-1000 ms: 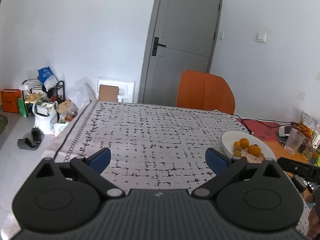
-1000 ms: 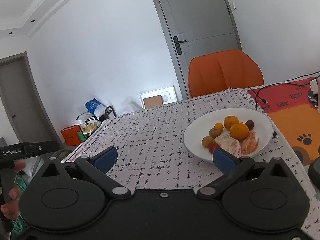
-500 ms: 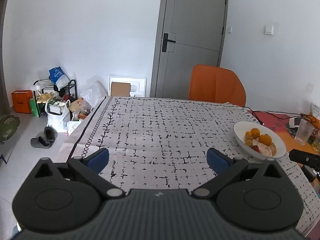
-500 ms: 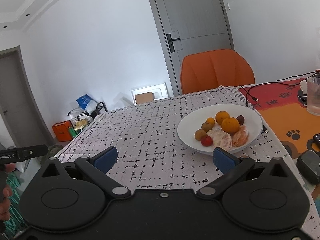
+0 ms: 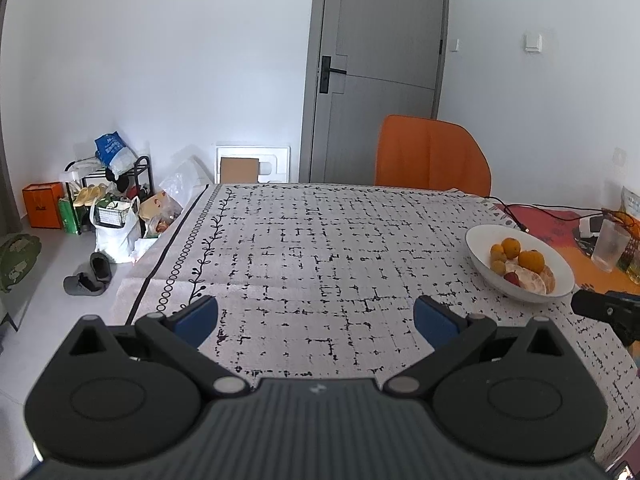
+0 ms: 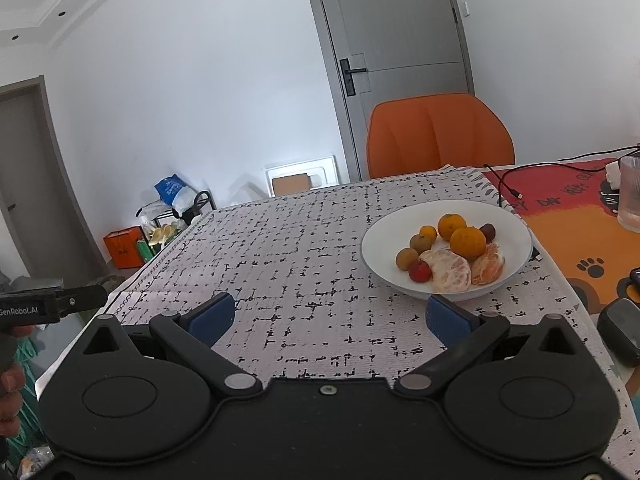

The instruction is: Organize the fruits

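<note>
The desk, under a white cloth with black dashes, filled the scene; an orange chair stood at its far edge before a grey door. A white bowl sat on the cloth's right part, holding oranges, peeled segments and small fruits, a glass further right. The left gripper hovered over bare cloth, jaws spread wide, empty. The right gripper hung just near of the bowl, jaws equally wide, gripping nothing.
</note>
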{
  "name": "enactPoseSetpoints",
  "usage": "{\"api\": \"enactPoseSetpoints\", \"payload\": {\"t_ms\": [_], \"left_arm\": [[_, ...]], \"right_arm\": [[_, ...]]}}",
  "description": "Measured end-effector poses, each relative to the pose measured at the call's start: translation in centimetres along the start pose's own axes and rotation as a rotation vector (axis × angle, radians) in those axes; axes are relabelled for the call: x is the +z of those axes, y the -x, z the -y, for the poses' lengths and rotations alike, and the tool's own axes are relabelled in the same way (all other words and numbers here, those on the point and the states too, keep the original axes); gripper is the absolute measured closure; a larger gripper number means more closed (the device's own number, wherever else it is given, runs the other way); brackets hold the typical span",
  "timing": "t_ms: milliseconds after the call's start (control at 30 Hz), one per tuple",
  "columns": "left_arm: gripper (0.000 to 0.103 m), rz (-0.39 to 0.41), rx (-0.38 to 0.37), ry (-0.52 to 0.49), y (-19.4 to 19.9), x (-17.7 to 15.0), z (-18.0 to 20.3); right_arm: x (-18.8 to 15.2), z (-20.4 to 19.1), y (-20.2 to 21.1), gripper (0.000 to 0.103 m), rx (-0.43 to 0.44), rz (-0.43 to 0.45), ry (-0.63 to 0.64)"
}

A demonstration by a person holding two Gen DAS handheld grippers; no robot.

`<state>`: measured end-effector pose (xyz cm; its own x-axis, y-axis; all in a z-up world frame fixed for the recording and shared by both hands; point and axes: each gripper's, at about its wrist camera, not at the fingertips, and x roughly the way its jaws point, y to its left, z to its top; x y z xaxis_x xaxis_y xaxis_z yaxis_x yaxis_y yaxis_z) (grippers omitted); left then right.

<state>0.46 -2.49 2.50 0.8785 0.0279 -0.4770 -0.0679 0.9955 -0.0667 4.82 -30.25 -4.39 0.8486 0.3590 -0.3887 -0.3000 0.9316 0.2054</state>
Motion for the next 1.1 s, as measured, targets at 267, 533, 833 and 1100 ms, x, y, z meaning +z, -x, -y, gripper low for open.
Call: {"api": "enactPoseSetpoints", "payload": {"t_ms": [267,533,833,1100], "left_arm": [[0.000,-0.004,0.003,-0.002,-0.13,-0.03,0.17],[0.000,-0.005,0.014,-0.008,-0.08,-0.12,0.08],[0.000,-0.007,0.029,-0.018,-0.09,-0.19,0.03],[0.000,-0.008,0.038,-0.017,-0.16,-0.27,-0.01]], "right_arm": [[-0.09,-0.14,-0.14,0.000,0.000,-0.004,0.005],[-0.09,-0.06,-0.22,0.000,-0.001,-0.003,0.004],[-0.15,-0.03,-0.31,0.000,-0.002,-0.007,0.005],[-0.16,0.05,-0.40,0.000,-0.006,-0.012,0.001]]}}
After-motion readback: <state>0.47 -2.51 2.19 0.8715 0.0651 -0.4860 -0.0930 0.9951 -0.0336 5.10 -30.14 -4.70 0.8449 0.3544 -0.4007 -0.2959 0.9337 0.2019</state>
